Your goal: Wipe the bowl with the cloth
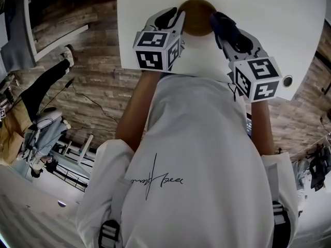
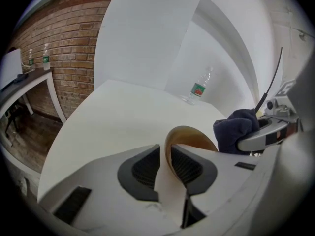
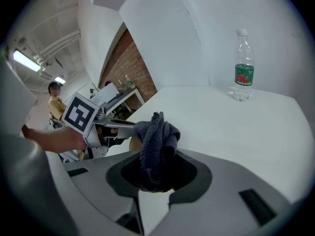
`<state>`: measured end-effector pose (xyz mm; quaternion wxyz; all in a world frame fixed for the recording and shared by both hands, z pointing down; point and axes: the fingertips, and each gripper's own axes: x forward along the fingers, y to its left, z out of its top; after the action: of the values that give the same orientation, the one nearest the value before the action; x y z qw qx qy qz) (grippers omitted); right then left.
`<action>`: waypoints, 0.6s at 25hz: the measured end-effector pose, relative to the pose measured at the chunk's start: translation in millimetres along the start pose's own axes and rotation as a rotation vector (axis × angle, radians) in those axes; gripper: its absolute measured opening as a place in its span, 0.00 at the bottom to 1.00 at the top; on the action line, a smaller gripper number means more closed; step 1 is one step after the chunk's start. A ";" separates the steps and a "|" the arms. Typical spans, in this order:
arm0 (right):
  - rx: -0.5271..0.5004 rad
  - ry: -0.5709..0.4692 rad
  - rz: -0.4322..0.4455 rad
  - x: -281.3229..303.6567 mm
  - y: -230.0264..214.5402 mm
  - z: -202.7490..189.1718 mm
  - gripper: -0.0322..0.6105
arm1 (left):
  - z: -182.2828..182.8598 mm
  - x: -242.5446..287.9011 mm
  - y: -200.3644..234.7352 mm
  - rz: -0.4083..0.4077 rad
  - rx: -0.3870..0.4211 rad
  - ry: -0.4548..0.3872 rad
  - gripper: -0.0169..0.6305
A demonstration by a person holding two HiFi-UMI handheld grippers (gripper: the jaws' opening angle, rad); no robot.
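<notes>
A brown bowl (image 1: 196, 15) is at the near side of the white table (image 1: 274, 30), tipped up on its edge. In the left gripper view its thin rim (image 2: 189, 134) runs between the jaws of my left gripper (image 2: 166, 166), and both pads press on the wall. The left gripper (image 1: 173, 20) is at the bowl's left in the head view. My right gripper (image 3: 156, 173) is shut on a bunched dark blue cloth (image 3: 156, 139). It hangs just right of the bowl (image 3: 133, 144), with the cloth (image 2: 237, 129) close to the rim but apart from it.
A clear water bottle (image 3: 243, 68) with a green and red label stands upright at the table's far side (image 2: 198, 88). A brick wall and side tables lie to the left. A person (image 3: 55, 100) stands far off. A small round fitting (image 1: 287, 80) sits near the table's right edge.
</notes>
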<state>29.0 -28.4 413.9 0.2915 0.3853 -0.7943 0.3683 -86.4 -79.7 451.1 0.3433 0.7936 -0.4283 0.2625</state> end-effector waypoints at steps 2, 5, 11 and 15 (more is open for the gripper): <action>-0.011 0.009 -0.011 2.4 -0.6 -1.2 0.19 | 0.0 1.6 1.9 0.007 -0.010 0.007 0.13; -0.003 0.012 -0.005 2.9 0.4 -2.1 0.19 | 0.2 4.2 0.5 0.009 -0.018 0.008 0.10; -0.021 0.019 -0.009 7.7 2.8 -1.9 0.19 | 3.0 3.1 3.4 0.013 -0.035 -0.007 0.05; -0.019 0.019 -0.010 10.1 2.2 -2.8 0.19 | 2.6 4.3 3.7 0.016 -0.024 -0.007 0.05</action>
<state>22.3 -29.2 422.2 0.3046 0.3829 -0.7929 0.3632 -87.1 -85.3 453.6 0.3490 0.7869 -0.4390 0.2575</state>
